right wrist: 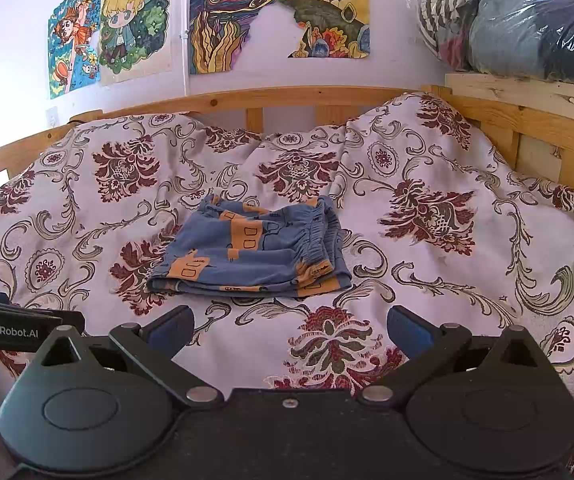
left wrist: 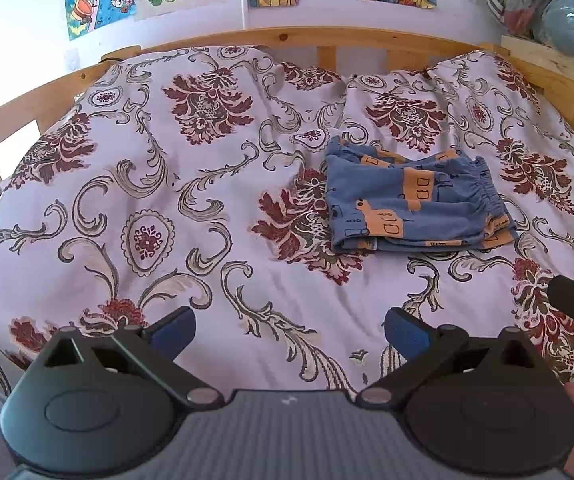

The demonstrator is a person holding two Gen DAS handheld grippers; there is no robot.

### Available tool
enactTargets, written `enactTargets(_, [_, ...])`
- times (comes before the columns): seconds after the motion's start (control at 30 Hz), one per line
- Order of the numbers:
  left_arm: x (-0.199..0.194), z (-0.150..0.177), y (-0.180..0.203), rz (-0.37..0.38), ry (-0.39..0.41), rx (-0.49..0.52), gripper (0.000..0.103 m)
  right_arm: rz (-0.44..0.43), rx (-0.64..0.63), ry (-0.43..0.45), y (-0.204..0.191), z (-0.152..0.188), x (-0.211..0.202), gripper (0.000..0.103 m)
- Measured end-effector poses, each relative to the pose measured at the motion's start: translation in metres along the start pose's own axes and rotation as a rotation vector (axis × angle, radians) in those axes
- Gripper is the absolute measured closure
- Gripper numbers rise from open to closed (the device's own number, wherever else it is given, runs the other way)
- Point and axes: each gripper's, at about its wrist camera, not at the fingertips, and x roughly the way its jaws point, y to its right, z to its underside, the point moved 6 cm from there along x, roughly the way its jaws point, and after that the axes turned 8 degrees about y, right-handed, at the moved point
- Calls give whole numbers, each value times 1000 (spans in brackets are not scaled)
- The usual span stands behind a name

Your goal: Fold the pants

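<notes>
The blue patterned pants [right wrist: 253, 254] are seen folded into a compact stack at frame centre on the floral bedspread [right wrist: 447, 280]. Both the left tongs [left wrist: 290, 330] and the right tongs [right wrist: 290, 328] are held wide and empty at the lower edge, well apart from the stack, presumably because folding is judged complete.

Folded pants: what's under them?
The folded pants lie directly on the floral bedspread, its pattern showing all around them. Both grippers, left and right, are open and clear. Whatever lies beneath the pants or bedspread is hidden.

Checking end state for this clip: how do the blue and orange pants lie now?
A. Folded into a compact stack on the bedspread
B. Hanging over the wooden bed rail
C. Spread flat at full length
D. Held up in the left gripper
A: the pants lie as a layered stack on the bedspread, and both the left gripper and the right gripper are open, apart from them.
</notes>
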Motion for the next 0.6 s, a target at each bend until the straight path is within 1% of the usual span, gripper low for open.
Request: enactTargets(0.6, [1, 1, -1, -7, -10, -6, 0, -1, 1, -1, -1, 0, 0, 1])
